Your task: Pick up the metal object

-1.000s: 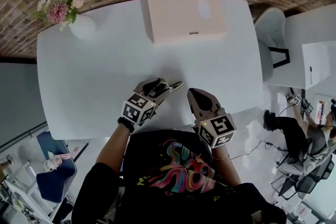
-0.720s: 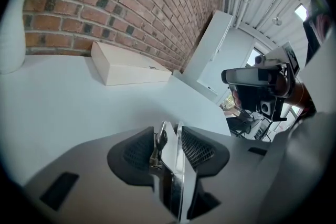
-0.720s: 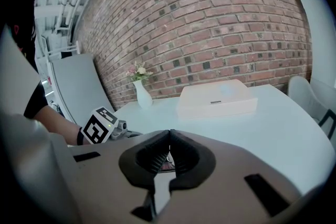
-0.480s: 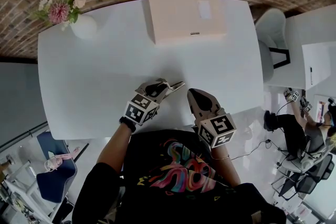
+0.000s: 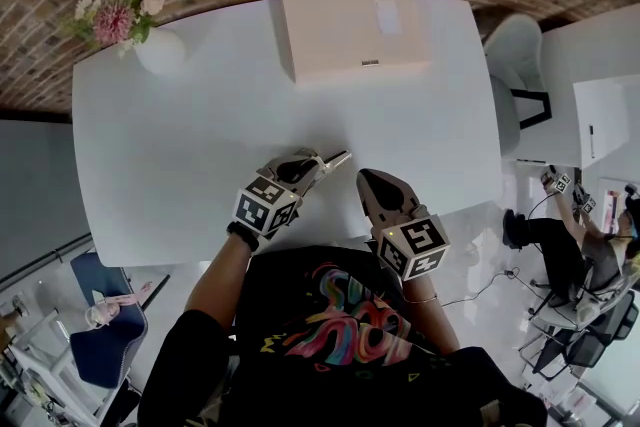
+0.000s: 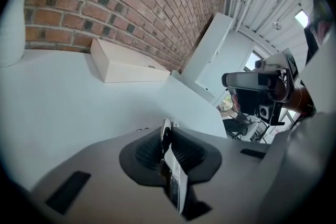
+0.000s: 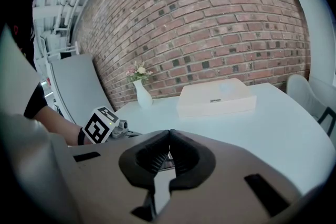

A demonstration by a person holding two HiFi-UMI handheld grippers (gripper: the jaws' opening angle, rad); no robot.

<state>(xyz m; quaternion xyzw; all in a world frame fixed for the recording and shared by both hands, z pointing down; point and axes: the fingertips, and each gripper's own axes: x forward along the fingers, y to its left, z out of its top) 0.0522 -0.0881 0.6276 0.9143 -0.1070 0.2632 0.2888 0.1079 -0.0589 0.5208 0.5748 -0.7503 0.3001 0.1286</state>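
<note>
The metal object (image 5: 338, 157) is a thin flat shiny piece near the front of the white table (image 5: 200, 135). It sticks out past the tip of my left gripper (image 5: 318, 162). In the left gripper view the strip (image 6: 175, 176) stands on edge between the two dark pads, and the left gripper (image 6: 167, 126) is closing its jaws on it with the pads against its sides. My right gripper (image 5: 366, 178) rests just to the right at the table's front edge. Its jaws (image 7: 169, 137) are shut with nothing between them.
A flat pale pink box (image 5: 352, 25) lies at the table's far edge by the brick wall. A white vase with flowers (image 5: 155, 50) stands at the far left corner. A white chair (image 5: 515, 55) is beyond the table's right side.
The left gripper's jaws have come together from wide open onto the metal strip. The right gripper has stayed where it was.
</note>
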